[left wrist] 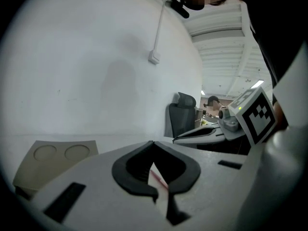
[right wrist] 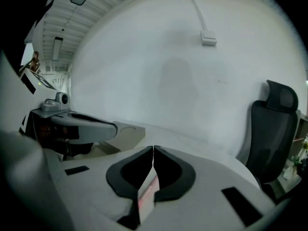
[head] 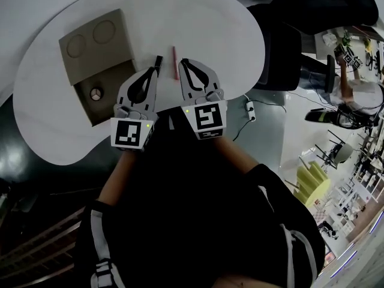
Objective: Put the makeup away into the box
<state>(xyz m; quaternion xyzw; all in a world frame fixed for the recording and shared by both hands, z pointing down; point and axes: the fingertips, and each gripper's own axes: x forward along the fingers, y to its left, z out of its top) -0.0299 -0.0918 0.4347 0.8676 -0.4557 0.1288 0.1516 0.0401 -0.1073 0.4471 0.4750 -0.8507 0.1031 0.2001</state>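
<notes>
A beige box (head: 107, 98) lies open at the table's left, its lid (head: 96, 41) folded back, and a round item (head: 96, 94) sits inside. A thin red makeup pencil (head: 174, 62) lies on the white table (head: 216, 29) between the two gripper tips. A short black makeup stick (head: 158, 60) lies just beyond my left gripper (head: 154, 70). That gripper is shut and holds nothing. My right gripper (head: 183, 62), right of the pencil, is also shut and empty. The pencil (left wrist: 158, 177) shows through the left jaws' gap, and the pencil (right wrist: 147, 194) shows under the right jaws.
A black office chair (head: 282, 47) stands off the table's right edge, above a power strip (head: 251, 110) on the floor. The box lid (left wrist: 53, 155) is at the left in the left gripper view. A white wall rises behind the table.
</notes>
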